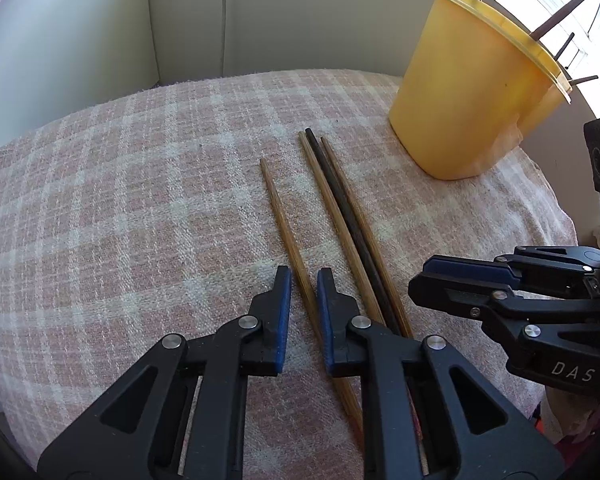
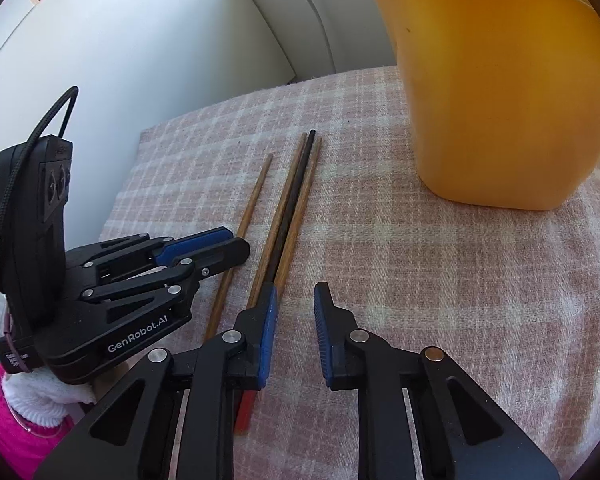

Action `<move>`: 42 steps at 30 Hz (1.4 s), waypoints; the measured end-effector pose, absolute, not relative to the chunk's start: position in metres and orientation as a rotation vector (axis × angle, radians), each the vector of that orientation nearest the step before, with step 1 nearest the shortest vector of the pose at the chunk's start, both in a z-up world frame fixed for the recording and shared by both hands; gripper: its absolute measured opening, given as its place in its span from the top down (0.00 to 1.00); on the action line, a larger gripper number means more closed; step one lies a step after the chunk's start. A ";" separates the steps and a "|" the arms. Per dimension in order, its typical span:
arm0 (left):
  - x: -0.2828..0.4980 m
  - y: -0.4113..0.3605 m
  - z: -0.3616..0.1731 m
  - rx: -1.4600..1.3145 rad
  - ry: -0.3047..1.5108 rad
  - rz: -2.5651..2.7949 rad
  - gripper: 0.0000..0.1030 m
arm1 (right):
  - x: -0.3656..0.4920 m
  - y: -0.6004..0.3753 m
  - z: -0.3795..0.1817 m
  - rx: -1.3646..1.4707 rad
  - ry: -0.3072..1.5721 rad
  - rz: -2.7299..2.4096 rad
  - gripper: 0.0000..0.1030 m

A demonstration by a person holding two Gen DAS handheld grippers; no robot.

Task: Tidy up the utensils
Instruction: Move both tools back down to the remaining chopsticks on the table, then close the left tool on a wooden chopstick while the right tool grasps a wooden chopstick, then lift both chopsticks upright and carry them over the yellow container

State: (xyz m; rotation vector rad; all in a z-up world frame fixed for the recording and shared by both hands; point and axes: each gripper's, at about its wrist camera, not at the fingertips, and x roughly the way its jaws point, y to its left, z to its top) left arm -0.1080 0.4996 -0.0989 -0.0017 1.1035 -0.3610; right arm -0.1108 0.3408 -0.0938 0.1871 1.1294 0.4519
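Observation:
Several chopsticks lie on a pink plaid cloth [image 1: 140, 184]. A single light wooden chopstick [image 1: 284, 228] lies apart on the left; it also shows in the right wrist view [image 2: 246, 222]. A dark chopstick [image 1: 346, 208] lies between two wooden ones; the same bundle [image 2: 290, 204] shows in the right wrist view. My left gripper [image 1: 303, 276] is open, its fingers on either side of the single chopstick. My right gripper [image 2: 296, 296] is open and empty, just right of the bundle. A yellow plastic holder [image 1: 468, 88] stands at the back right with several dark chopsticks in it.
The cloth-covered table ends at a white wall [image 1: 100, 20] behind and to the left. The holder [image 2: 500, 80] stands close ahead of my right gripper. A pink sleeve [image 2: 4, 412] shows at the lower left of the right wrist view.

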 end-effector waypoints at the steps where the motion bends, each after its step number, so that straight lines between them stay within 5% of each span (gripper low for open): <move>1: -0.109 0.501 -0.099 -0.004 1.103 -0.361 0.88 | -0.109 0.343 -0.095 0.185 1.134 0.448 0.86; 42: -0.131 0.556 -0.073 -0.211 1.081 -0.380 0.96 | -0.080 0.384 -0.090 0.080 1.149 0.415 0.95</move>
